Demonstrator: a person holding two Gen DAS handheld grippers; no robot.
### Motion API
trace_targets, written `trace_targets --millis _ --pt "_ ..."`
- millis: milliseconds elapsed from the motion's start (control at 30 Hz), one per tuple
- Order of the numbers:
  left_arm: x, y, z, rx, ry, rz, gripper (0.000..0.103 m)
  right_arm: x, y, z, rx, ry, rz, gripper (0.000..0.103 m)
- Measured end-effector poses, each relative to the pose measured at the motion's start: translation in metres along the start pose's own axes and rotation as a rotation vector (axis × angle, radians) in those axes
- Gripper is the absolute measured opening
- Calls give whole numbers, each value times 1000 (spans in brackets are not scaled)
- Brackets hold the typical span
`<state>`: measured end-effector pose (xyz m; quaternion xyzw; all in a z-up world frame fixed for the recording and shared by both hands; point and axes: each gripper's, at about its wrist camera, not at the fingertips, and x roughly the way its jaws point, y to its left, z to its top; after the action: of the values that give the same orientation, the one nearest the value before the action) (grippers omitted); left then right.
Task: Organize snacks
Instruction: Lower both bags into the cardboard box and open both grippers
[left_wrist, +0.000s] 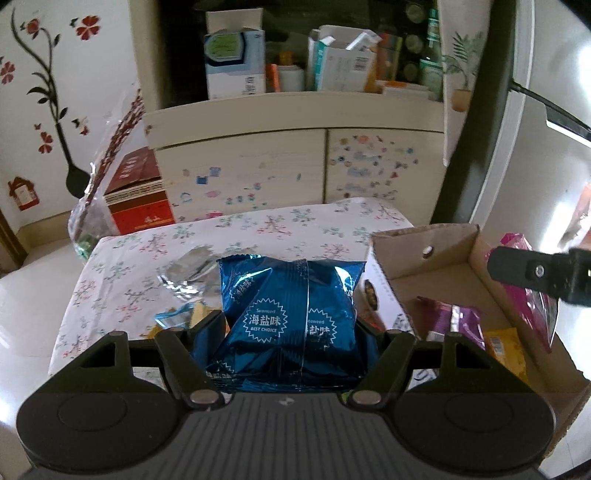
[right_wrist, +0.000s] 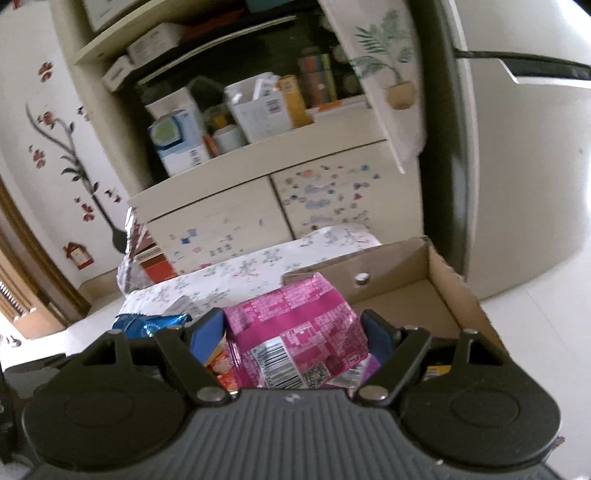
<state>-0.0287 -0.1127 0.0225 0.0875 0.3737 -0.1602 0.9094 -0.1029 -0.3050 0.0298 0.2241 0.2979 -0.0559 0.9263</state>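
Behind everything stands one pale cabinet with two sticker-covered doors and an open shelf crowded with cartons; beside it, one red box sits on the floor. Nearer is one flower-print counter carrying one open cardboard box.

One left gripper is clamped on one blue snack bag, the bag filling the space between its two fingers and held up above the counter. Just beyond the bag's left edge lies one crumpled silver wrapper; under the left finger peeks a light blue and yellow packet. To the right of this gripper, inside the cardboard box, lie one purple packet and one yellow packet.

One right gripper grips one pink snack bag between its two blue-padded fingers, barcode side up, in front of the cardboard box's near wall. Below its left finger one orange packet shows.
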Motion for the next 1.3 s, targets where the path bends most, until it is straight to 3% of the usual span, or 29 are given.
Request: trace_targets --millis 367,800,867,1000,1300 --pt "8 -38 -5 67 10 -57 77 -4 -37 2 101 6 -73 81" --pt "12 -85 -17 157 -1 -247 77 -10 -64 4 199 -5 -124 81" --pt "14 -90 -19 163 10 -277 80 -10 -67 4 216 -5 -132 82" --pt "11 -95 -21 152 11 -321 103 -10 -73 5 251 -2 -149 87" --pt "1 -78 -8 105 -1 -323 103 -8 -73 4 259 -4 -138 87"
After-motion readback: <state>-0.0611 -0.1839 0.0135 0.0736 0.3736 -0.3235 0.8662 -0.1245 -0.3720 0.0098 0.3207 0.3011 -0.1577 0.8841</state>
